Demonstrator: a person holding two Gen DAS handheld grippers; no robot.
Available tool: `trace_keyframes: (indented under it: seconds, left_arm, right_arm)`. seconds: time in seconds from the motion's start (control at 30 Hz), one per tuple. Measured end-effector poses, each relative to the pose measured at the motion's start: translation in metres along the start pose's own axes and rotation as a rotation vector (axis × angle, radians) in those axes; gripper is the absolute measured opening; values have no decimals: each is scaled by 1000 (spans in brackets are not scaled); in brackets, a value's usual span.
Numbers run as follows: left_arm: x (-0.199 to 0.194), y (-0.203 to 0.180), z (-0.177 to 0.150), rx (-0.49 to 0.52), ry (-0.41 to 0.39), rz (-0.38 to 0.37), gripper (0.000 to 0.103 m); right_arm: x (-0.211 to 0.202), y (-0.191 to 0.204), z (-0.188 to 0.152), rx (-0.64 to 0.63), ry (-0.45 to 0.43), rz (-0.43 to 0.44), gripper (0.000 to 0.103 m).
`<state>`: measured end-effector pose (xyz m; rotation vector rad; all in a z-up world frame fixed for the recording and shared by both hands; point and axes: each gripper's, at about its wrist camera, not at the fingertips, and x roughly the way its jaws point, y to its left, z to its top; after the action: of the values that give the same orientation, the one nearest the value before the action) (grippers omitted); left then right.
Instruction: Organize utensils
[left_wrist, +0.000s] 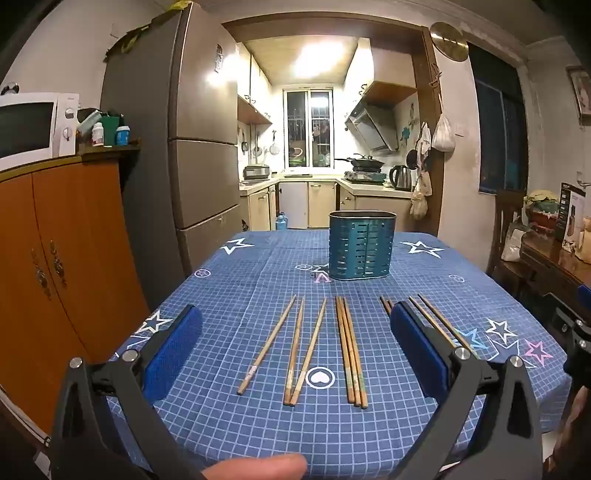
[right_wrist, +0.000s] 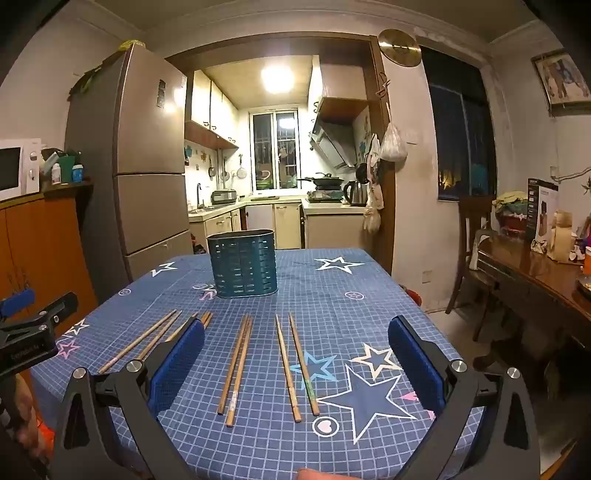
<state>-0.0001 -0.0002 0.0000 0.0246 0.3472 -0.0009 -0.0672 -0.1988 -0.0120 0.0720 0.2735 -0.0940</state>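
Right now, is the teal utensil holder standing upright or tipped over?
Upright. The holder stands on its base on the tablecloth, open rim facing up, beyond the chopsticks lying flat. Whether it holds anything cannot be seen.

- Tablecloth on the counter: mid-blue with a fine white grid, scattered with stars outlined in white, light blue and pink, plus small white ring motifs (1 with a heart inside).
- Chopsticks: light brown wood, paler and worn toward the near ends.
- Utensil holder: teal, its wall patterned with rows of small slots.
- Left gripper: black frame, textured royal-blue pads, silver bolts.
- Right gripper: the same black, blue and silver.
- Fridge: brownish grey with a sheen.
- Cabinet: orange-brown wood.
- Microwave: white with a dark door.
- Wall clock: gold.
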Motion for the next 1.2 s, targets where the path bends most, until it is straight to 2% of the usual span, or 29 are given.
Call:
trace_keyframes:
  seconds: [0.23, 0.37, 0.47, 0.6, 0.7, 1.2]
  left_arm:
    - [-2, -5, 0, 33, -24, 7, 98]
    - [-2, -1, 5, 55, -22, 13, 98]
    - [-7, -8, 5, 82, -29, 50, 98]
    - [-3, -8, 4, 69, 5, 49, 98]
    - [-5, -10, 5, 86, -8, 58, 98]
    - [1, -6, -2, 82, 3, -2, 98]
  right_arm:
    - [-2, -4, -5, 27, -28, 52, 100]
    - [-3, -8, 2, 22, -32, 41, 100]
    - [-10, -4, 0, 1, -33, 23, 100]
    - [-16, -8, -1, 2, -51, 36, 100]
    - [-17, -12, 2, 19, -43, 37, 100]
    - [-22, -4, 1, -3, -59, 41, 100]
